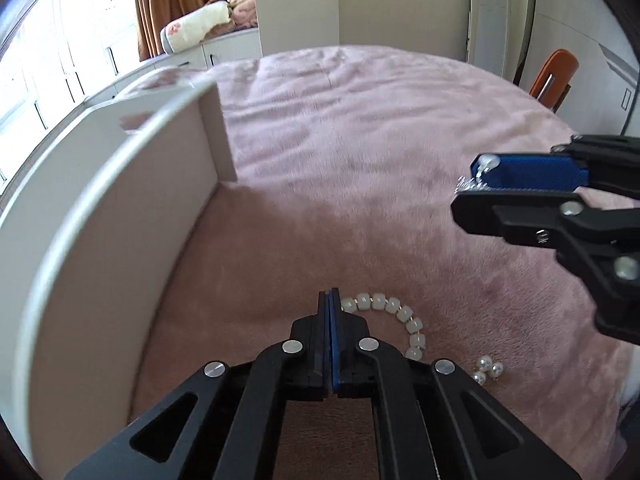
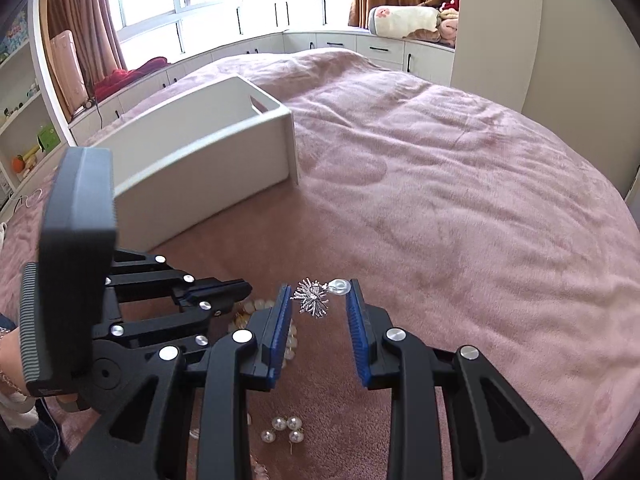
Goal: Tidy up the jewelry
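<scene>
My left gripper [image 1: 329, 293] is shut on a white bead bracelet [image 1: 400, 314] just above the pink blanket; the bracelet also shows in the right wrist view [image 2: 256, 306]. My right gripper [image 2: 318, 290] has its jaws apart, with a silver spiky brooch [image 2: 311, 299] and its clear pearl-like end [image 2: 339, 287] between the fingertips, touching the right one; whether it is held is unclear. In the left wrist view the right gripper [image 1: 472, 194] is at the right with the brooch [image 1: 466, 184] at its tips. A white box [image 2: 208, 160] stands to the left, also seen close in the left wrist view [image 1: 120, 216].
Small pearl earrings [image 2: 286, 428] lie on the blanket below my right gripper and show in the left wrist view [image 1: 489, 368]. The pink blanket [image 2: 460, 200] covers the bed. White cabinets [image 2: 340, 46] and windows lie beyond; an orange chair [image 1: 554, 76] stands at right.
</scene>
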### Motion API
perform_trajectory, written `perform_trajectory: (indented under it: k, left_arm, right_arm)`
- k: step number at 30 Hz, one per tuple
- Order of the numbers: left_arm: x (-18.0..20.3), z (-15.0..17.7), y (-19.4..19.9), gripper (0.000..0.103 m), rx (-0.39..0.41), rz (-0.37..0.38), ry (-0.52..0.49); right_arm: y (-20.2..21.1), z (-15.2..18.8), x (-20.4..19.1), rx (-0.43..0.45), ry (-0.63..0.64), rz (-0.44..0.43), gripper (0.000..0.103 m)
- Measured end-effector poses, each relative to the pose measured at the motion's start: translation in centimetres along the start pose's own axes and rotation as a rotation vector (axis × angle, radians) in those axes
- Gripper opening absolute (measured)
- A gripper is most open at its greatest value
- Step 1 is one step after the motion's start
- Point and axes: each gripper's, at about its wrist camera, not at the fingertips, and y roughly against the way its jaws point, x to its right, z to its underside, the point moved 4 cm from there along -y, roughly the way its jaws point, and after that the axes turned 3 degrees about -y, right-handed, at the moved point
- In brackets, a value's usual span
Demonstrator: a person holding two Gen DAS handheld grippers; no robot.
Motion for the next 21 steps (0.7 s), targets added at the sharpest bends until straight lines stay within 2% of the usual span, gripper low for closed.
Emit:
perform_trajectory:
  k: [4,6,9,12,15,17,18,19,20,21]
  left_arm:
    - [-0.7,-0.9,2.0,0.006,0.036,0.019,-0.002]
    - [-0.5,-0.9,1.9,0.008,0.018,0.055,-0.021]
    - [0.3,-0.2,0.2,0.047,-0.019,0.053,-0.095]
    - [1.2,0.6,-2.5,0.049,-0.080,0.100,-0.139]
    - [1.2,1.1,-4.9,0.051,-0.110,0.083,-0.165]
    - [1.3,0.9,-5.2,0.049,-0.088,0.088,-0.168]
    - [1.3,0.9,-5.2,0.043,-0.080,0.088,-0.163]
    - [1.1,0.8,-5.1,0.026,-0.070,0.087,-0.146]
    - [0.9,0.7,-5.2,0.018,-0.066,0.086,-0.130]
    - [0.6,0.6,-5.1,0.015,-0.063,0.088,-0.110]
  right_arm:
    - [0.2,-0.9,-0.5,0.010,-0.003,-0.001,0.028]
    - [0.3,-1.0,-0.7,0.009,-0.005,0.002,0.028]
    - [0.3,-0.8,-0.9,0.007,0.002,0.002,0.028]
    - [0.3,-0.6,-0.5,0.002,-0.004,0.005,0.028]
    - [0.4,-0.6,0.2,0.004,-0.021,0.006,0.028]
    - [0.5,-0.5,0.6,0.005,-0.025,0.006,0.028]
    - [0.4,-0.4,0.8,0.003,-0.027,0.007,0.028]
    - [0.3,-0.2,0.9,0.000,-0.030,0.008,0.028]
    - [0.2,-0.1,1.1,-0.004,-0.033,0.011,0.028]
    - [0.1,0.0,1.2,-0.007,-0.036,0.013,0.028]
